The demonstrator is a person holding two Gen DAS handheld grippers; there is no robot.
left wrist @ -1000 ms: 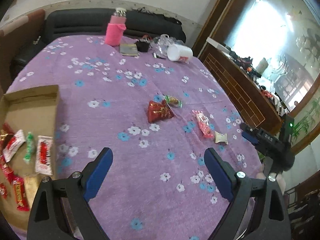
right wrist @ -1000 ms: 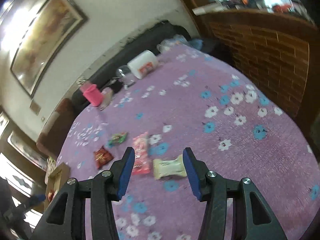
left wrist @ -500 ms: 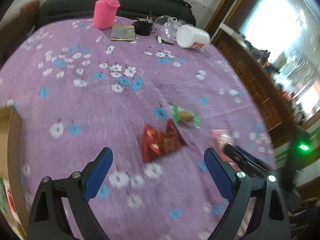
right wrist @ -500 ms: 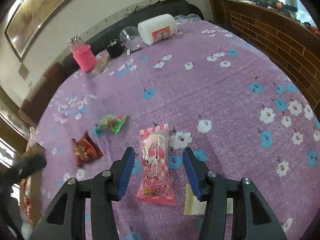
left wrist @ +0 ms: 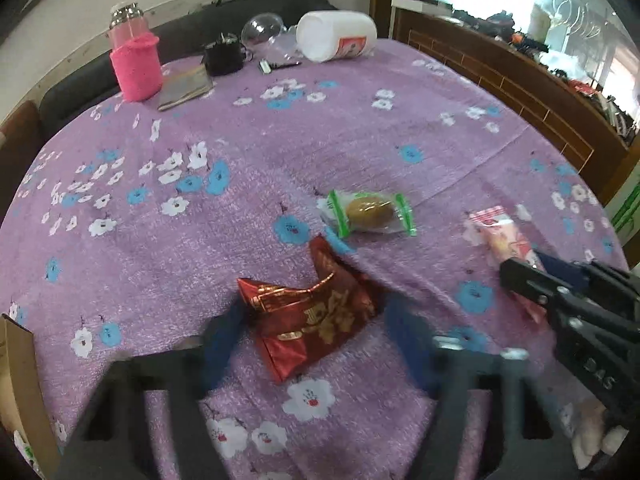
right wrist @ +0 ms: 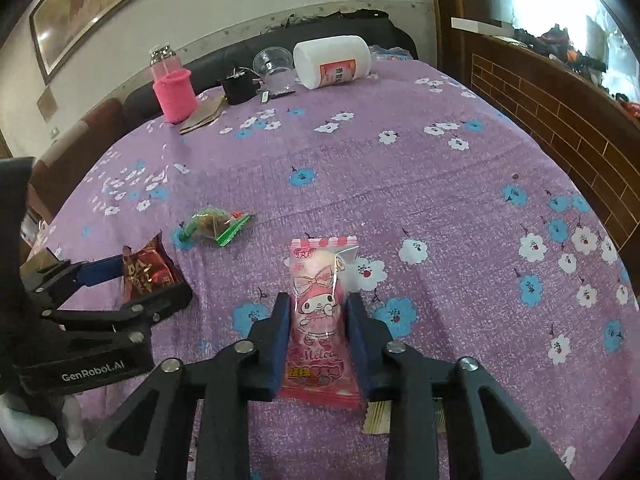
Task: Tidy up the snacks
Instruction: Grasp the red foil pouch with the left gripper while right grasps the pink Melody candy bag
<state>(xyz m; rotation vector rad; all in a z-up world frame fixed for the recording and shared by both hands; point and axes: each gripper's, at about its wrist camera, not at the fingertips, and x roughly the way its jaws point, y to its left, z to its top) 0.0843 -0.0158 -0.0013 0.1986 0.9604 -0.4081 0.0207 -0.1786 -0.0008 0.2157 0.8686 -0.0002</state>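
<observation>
- Red packet (left wrist: 316, 320): crinkled foil, gold print, lying flat.
- Green-ended packet (left wrist: 370, 213): clear wrap (brown snack inside), just beyond the red one.
- Pink packet (right wrist: 322, 320): cartoon print, lengthwise, flat.
- Cream packet (right wrist: 378, 416): mostly hidden.

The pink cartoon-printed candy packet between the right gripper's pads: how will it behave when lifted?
The pink cartoon-printed plastic candy packet is thin film, so probably light and floppy. Its glossy surface may slip. The right gripper, jaws just closing, pinches its middle, so the ends likely droop.

Strong daylight comes from the window (left wrist: 568, 28) at upper right and it is overexposed. The purple cloth (right wrist: 400, 184) is evenly lit, with soft shadows. Left wrist view: the fingers (left wrist: 218, 344) are motion-blurred. Both views curve and darken toward the edges.
</observation>
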